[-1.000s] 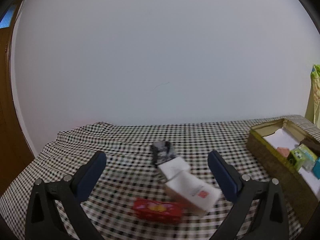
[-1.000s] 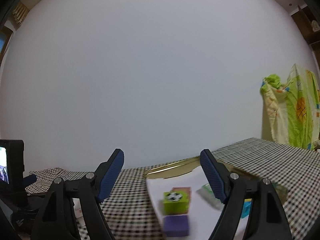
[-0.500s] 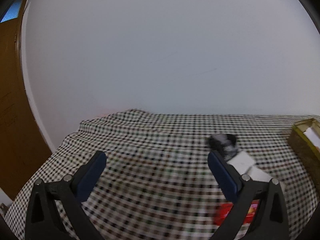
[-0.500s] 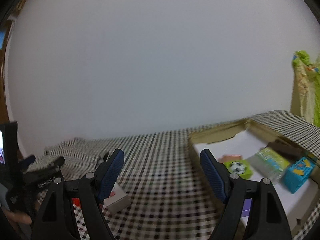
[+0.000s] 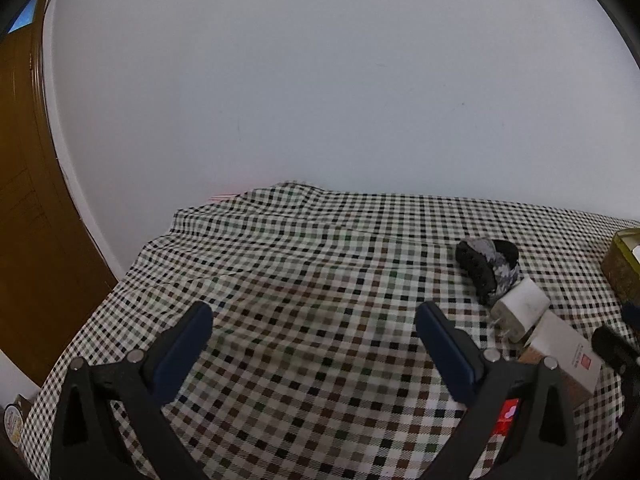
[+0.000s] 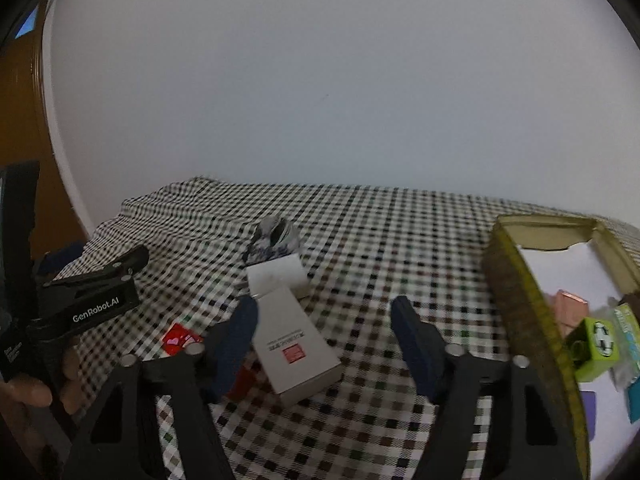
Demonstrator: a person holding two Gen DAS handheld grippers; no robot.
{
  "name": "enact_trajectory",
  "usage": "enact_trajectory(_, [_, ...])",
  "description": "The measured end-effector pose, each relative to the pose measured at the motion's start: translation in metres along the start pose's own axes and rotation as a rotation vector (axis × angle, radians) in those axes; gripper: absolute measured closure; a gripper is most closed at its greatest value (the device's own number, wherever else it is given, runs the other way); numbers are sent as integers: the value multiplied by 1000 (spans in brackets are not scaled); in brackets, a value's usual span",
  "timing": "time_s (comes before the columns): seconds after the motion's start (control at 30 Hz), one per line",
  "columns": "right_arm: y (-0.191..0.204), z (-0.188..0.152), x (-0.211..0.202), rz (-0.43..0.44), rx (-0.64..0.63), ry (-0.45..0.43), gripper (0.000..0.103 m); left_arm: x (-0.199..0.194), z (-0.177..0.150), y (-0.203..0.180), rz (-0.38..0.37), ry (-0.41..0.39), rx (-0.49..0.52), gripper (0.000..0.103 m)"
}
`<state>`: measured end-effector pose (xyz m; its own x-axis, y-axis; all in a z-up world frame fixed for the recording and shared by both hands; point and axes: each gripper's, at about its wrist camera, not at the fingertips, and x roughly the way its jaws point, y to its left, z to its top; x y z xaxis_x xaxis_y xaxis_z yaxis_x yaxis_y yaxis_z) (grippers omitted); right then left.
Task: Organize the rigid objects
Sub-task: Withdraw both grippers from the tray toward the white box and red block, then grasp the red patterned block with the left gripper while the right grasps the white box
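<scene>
A: Which step are you on?

B: Judging by the layout, the next pick. Your right gripper [image 6: 322,320] hangs just over the white box [image 6: 296,346], which lies flat on the checked cloth [image 6: 380,240], well left of the tray [image 6: 520,280]. Its jaws are closing, with the box between them, nearer the left finger, but the pads don't press on it.

A: And the left one?

B: Your left gripper [image 5: 314,330] has its fingers wide apart over bare cloth, left of the box, holding nothing.

A: What else lies by the box?

B: A white charger [image 6: 276,276] touches its far end, with a grey-black bundle [image 6: 274,242] just behind that. A red packet [image 6: 180,338] lies just left of the box, partly hidden by your finger.

A: So what does the next move call for?

B: Centre the jaws across the box's narrow sides, go lower, and close without nudging the charger or catching the packet. Then carry it right, to the tray, where a green cube [image 6: 596,344] and other small items already sit, and find a bare patch.
</scene>
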<state>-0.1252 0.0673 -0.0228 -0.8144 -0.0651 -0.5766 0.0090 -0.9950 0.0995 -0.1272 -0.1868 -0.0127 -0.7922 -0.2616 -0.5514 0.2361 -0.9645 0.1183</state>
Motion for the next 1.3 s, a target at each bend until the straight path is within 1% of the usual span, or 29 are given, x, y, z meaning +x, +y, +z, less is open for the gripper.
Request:
enact_trajectory(0.1, [-3, -3, 10, 46, 2, 70, 35, 2, 1, -1, -6, 10, 0, 0])
enact_trajectory(0.13, [-3, -4, 15, 64, -5, 101, 37, 5, 1, -4, -9, 13, 3, 0])
enact_trajectory(0.2, [-1, -5, 21, 67, -19, 128, 38, 4, 1, -7, -11, 12, 13, 0])
enact_trajectory(0.27, [1, -6, 30, 77, -38, 179, 42, 5, 1, -9, -3, 3, 27, 0])
enact_trajectory(0.37, [0, -8, 46, 108, -37, 255, 43, 3, 2, -10, -4, -4, 30, 0])
enact_trajectory(0.4, [1, -8, 46, 103, -42, 245, 43, 2, 2, -10, -7, -4, 28, 0])
enact_trajectory(0.5, [3, -7, 50, 114, -48, 250, 44, 4, 0, -11, -14, 3, 30, 0])
enact_trajectory(0.53, [3, -8, 49, 117, -48, 248, 53, 3, -1, -12, -17, 5, 32, 0])
enact_trajectory(0.57, [2, -8, 49, 129, -46, 247, 59, 3, -1, -12, -25, 8, 34, 0])
enact_trajectory(0.7, [-4, -10, 47, 146, -41, 247, 59, 1, 0, -14, -75, 22, 44, 0])
enact_trajectory(0.77, [-14, -10, 41, 186, -3, 220, 59, 0, -1, -15, -108, 27, 43, 1])
enact_trajectory(0.83, [-27, -8, 25, 192, 35, 137, 59, -1, 0, -16, -161, 33, 30, 1])
enact_trajectory(0.87, [-29, -9, 17, 177, 32, 106, 59, -4, 0, -16, -211, 34, 16, 1])
enact_trajectory(0.97, [-41, -11, -10, 94, 15, -10, 59, -11, -2, -24, -288, 28, 9, 4])
enact_trajectory(1.03, [-43, -11, -25, 26, 5, -79, 59, -11, -6, -38, -300, 38, 47, 5])
enact_trajectory(1.1, [-53, -6, -28, -17, -1, -125, 59, -15, -9, -54, -277, 53, 105, 12])
enact_trajectory(1.13, [-54, -6, -34, -37, -5, -151, 59, -14, -12, -64, -259, 67, 137, 13])
enact_trajectory(1.23, [-56, -6, -42, -63, -7, -202, 59, -14, -14, -79, -275, 103, 176, 15])
enact_trajectory(1.3, [-57, -5, -42, -68, -9, -210, 59, -12, -14, -83, -262, 127, 164, 16])
